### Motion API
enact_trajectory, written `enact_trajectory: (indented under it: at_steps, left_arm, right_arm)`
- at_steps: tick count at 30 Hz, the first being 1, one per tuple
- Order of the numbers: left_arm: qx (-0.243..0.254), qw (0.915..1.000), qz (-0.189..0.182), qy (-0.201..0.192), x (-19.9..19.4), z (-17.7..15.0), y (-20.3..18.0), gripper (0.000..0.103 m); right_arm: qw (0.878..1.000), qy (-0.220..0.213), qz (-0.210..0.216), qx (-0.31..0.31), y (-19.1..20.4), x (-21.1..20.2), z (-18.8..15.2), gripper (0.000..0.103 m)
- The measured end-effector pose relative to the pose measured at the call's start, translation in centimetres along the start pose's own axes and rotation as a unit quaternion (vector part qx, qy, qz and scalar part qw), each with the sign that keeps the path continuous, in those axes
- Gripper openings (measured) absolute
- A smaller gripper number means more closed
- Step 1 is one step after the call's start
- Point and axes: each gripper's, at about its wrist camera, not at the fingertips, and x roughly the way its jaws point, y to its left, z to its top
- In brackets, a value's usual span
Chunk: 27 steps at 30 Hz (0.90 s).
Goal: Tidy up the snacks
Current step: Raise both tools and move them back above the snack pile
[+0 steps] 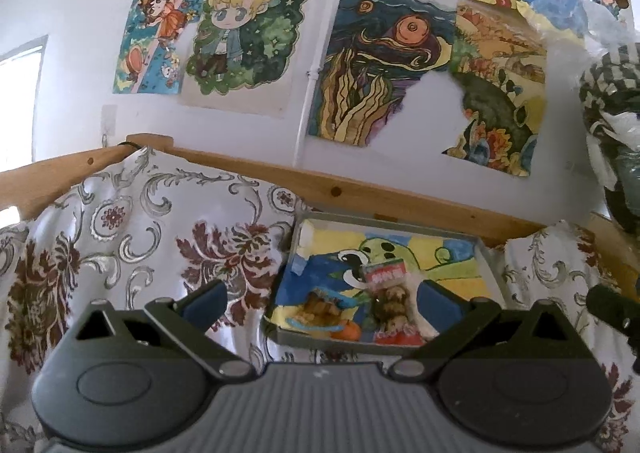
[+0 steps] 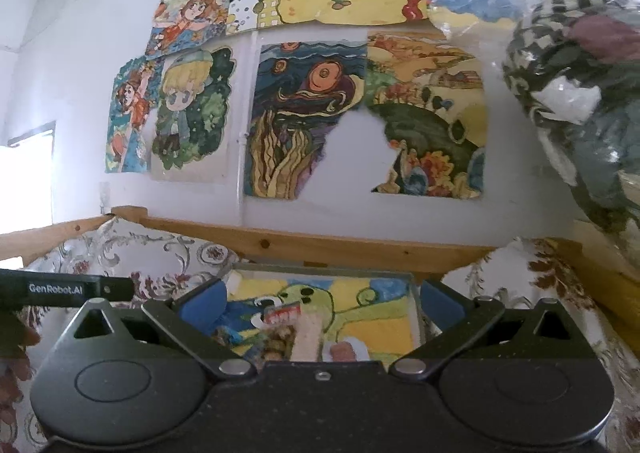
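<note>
Snack packets lie in the shallow grey tray (image 1: pixel 285 285) ahead of me, on the painted sheet that lines its floor. From my left gripper (image 1: pixel 318 303) I see one clear packet with a red printed label (image 1: pixel 385 273) and brown pieces inside, standing roughly upright near the tray's front, and beside it to the left a lower brown snack (image 1: pixel 320 307) with an orange round thing just in front of it. The picture is too soft to read the label. My left gripper's jaws are spread wide and hold nothing; the blue pads (image 1: pixel 206 303) sit above the flowered cloth (image 1: pixel 120 221) and the tray's front part.

My right gripper (image 2: pixel 320 309) is also spread wide and empty, its blue pads (image 2: pixel 202 307) framing the tray (image 2: pixel 414 305) from either side, touching nothing that I can see. Between them lies a packet with a red-edged top (image 2: pixel 282 315), close and blurred.

Beyond the tray runs a wooden rail (image 1: pixel 400 201), then a white wall covered in children's paintings (image 1: pixel 380 65). At the right hangs a clear plastic bag (image 2: pixel 572 65) stuffed with checked fabric.
</note>
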Motion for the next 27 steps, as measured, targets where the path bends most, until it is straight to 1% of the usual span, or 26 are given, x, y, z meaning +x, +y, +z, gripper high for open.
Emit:
enact_trajectory:
  at_steps: [5,9,13,16,19,22,24,27]
  left_arm:
    - [0.001,0.9999,-0.002,0.010,-1.0,-2.1,-0.5,0.103]
    - [0.019,0.9994,0.003,0.027,-1.3,-3.9,-0.9,0.103]
    - [0.013,0.9990,-0.001,0.042,-1.6,-5.3,-0.8,0.103]
    - [0.016,0.9988,0.005,0.045,-2.0,-6.1,-0.6,0.103]
    - [0.021,0.9985,0.015,0.049,-2.3,-7.2,-0.4,0.103]
    - [0.041,0.9975,0.029,0.049,-2.5,-8.5,-0.3,0.103]
    - [0.053,0.9964,0.033,0.058,-2.4,-9.2,-0.2,0.103]
    - [0.051,0.9950,0.032,0.079,-2.1,-10.2,-0.1,0.103]
  right_arm:
    - [1.000,0.007,-0.009,0.011,0.1,-1.6,-1.9,0.102]
    - [0.999,0.010,-0.018,0.027,0.2,-2.7,-4.2,0.102]
    - [0.999,0.019,-0.028,0.029,0.2,-3.4,-5.9,0.102]
    - [0.999,0.027,-0.033,0.025,0.2,-3.9,-6.9,0.102]
    - [0.998,0.041,-0.038,0.036,0.0,-4.6,-8.2,0.102]
    - [0.995,0.063,-0.048,0.054,-0.3,-5.1,-9.2,0.102]
    - [0.993,0.077,-0.064,0.062,-0.4,-5.6,-9.7,0.102]
    - [0.991,0.093,-0.075,0.066,-0.5,-6.3,-10.2,0.102]
